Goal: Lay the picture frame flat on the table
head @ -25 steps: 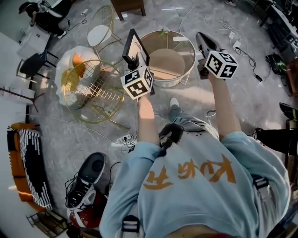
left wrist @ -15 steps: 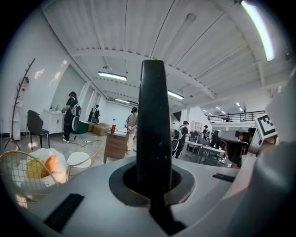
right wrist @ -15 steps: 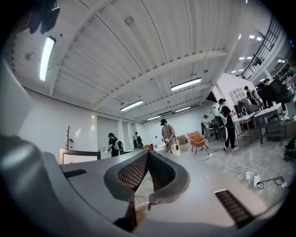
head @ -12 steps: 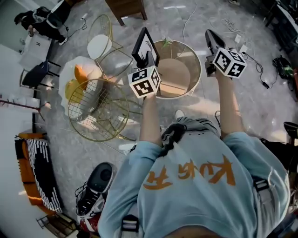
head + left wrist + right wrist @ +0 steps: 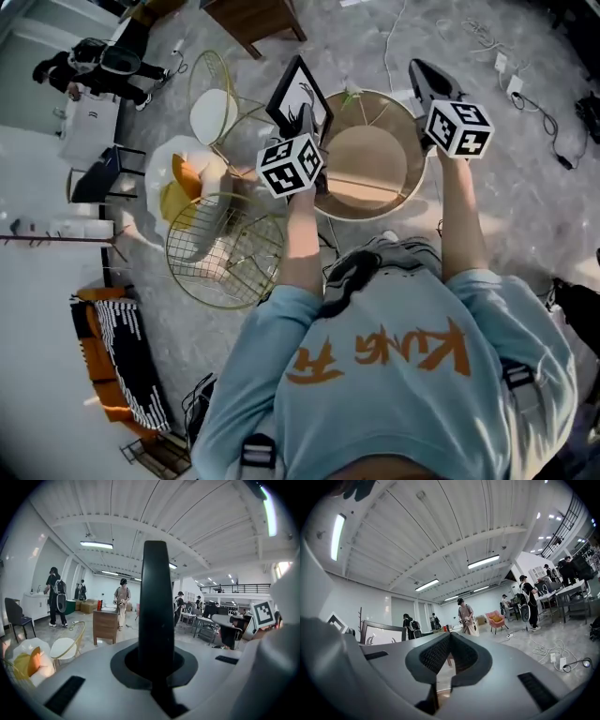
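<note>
Head view, with gripper views. The left gripper (image 5: 305, 124) is pinching the picture frame (image 5: 298, 92) by one thin edge. The frame hangs tilted, off the surface, over the 10 o'clock rim of the round worktop (image 5: 375, 155). The right gripper (image 5: 450, 637) has its jaws pressed together on nothing and is raised near the worktop's 2 o'clock edge, well apart from the frame. Likely hazards: with so narrow a hold, the frame may pivot or slip as it is tipped over, and its lower corner may catch the worktop's raised gold rim and drop hard. The worktop's centre appears bare, giving room toward 3 o'clock. Room is tight at 9 o'clock, where the wire chair (image 5: 225, 248) stands just beside the rim, and a white-seated chair (image 5: 214, 114) lies beyond it.
</note>
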The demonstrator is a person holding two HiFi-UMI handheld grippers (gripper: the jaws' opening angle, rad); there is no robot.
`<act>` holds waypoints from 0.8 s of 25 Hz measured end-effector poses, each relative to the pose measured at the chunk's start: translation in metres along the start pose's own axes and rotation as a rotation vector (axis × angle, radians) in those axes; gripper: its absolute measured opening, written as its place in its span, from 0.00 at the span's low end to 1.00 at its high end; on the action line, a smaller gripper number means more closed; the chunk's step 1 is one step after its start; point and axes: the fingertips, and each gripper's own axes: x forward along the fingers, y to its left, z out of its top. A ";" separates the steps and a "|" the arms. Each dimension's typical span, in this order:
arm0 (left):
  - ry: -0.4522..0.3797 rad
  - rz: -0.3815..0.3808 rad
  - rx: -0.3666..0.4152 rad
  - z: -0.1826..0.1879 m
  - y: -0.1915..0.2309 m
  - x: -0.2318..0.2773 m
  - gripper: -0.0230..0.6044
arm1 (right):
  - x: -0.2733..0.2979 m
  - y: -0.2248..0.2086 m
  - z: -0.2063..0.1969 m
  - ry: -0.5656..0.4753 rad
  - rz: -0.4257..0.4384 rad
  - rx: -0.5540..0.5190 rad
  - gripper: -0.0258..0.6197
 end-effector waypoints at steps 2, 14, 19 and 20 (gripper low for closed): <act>0.019 -0.025 -0.023 -0.004 -0.007 0.011 0.08 | 0.003 -0.011 -0.017 0.019 0.005 0.034 0.04; 0.218 -0.095 -0.105 -0.081 0.029 0.036 0.08 | 0.018 -0.008 -0.126 0.220 -0.050 0.108 0.04; 0.330 -0.158 -0.187 -0.134 0.042 0.062 0.08 | 0.017 -0.011 -0.177 0.338 -0.116 0.107 0.04; 0.354 -0.172 -0.205 -0.144 0.045 0.069 0.08 | 0.018 -0.010 -0.186 0.362 -0.126 0.106 0.04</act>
